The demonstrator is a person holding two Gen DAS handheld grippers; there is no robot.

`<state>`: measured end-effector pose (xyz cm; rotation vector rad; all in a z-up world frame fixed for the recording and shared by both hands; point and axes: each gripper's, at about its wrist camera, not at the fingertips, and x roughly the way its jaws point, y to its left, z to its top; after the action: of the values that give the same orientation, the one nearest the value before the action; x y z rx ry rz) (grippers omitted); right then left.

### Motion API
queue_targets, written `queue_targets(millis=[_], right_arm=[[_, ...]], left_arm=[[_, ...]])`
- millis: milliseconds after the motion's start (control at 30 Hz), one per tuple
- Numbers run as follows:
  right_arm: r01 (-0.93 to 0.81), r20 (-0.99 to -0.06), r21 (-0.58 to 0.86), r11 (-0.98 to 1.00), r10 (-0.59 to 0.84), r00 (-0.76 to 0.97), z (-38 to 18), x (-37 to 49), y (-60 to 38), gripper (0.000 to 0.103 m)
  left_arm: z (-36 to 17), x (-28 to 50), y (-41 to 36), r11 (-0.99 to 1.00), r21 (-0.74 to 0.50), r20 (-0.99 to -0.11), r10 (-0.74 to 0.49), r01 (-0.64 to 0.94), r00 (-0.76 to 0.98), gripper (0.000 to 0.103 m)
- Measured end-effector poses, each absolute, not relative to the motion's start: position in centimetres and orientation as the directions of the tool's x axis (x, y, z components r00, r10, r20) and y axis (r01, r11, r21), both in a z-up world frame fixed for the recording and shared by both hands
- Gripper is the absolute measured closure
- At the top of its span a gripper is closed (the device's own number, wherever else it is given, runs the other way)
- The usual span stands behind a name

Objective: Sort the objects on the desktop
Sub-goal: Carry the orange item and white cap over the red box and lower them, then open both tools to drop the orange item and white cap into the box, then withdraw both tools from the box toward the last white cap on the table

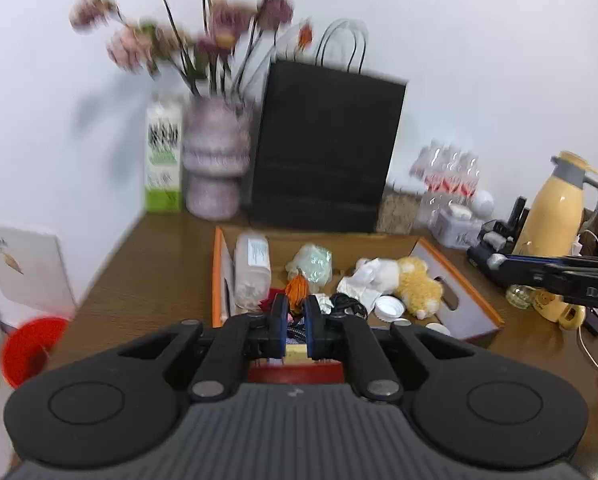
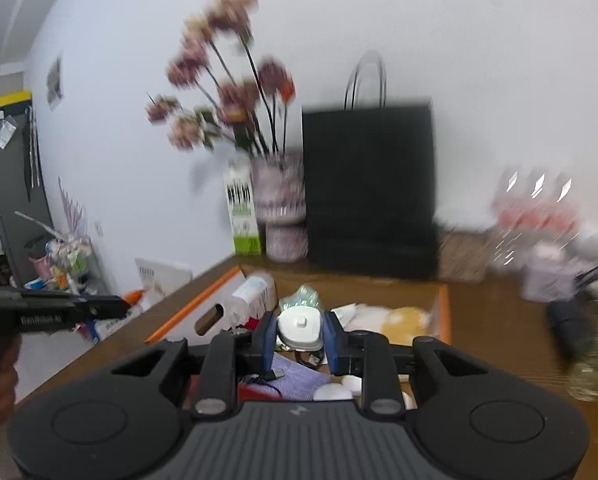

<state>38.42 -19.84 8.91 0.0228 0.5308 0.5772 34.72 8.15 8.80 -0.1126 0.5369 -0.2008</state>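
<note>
An orange-edged cardboard box point(image 1: 218, 276) on the brown desk holds mixed objects: a white bottle point(image 1: 251, 268), a yellow plush toy point(image 1: 417, 286), crumpled tissue point(image 1: 359, 282), a greenish wrapper point(image 1: 313, 262) and black cable point(image 1: 345, 304). My left gripper point(image 1: 295, 312) hovers over the box, jaws nearly together around a small orange item point(image 1: 297, 288); whether it grips is unclear. My right gripper point(image 2: 299, 330) is shut on a white squarish lid-like object point(image 2: 301, 326) above the box point(image 2: 443, 308). A purple cloth point(image 2: 295, 380) lies below it.
A black paper bag point(image 1: 323, 152), a vase of flowers point(image 1: 215, 160) and a green-white carton point(image 1: 163, 156) stand at the back. A yellow thermos point(image 1: 555, 200) and bottles point(image 1: 447, 172) are at the right. A red bucket point(image 1: 31, 348) sits on the floor left.
</note>
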Motion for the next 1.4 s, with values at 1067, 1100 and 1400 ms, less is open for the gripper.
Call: queue_targets(millis=[1067,1100,1400], right_arm=[[-0.302,-0.672,0.141,0.943,0.315,0.670,9.4,42.0,-22.3,0.016],[-0.305,-0.667,0.140,0.942,0.317,0.674,9.8,41.2,-22.8,0.015],[-0.301,-0.630,0.138,0.943,0.318,0.708,11.1,34.0,-26.0,0.008]], left_arm=[[10.9,38.1,8.7,0.976,-0.199,-0.655,-0.203,0.093,0.728,0.016],[11.2,37.6,8.6,0.975,-0.199,-0.656,-0.207,0.098,0.726,0.013],[11.5,31.2,8.1,0.983,-0.160,-0.650,-0.176,0.094,0.740,0.003]])
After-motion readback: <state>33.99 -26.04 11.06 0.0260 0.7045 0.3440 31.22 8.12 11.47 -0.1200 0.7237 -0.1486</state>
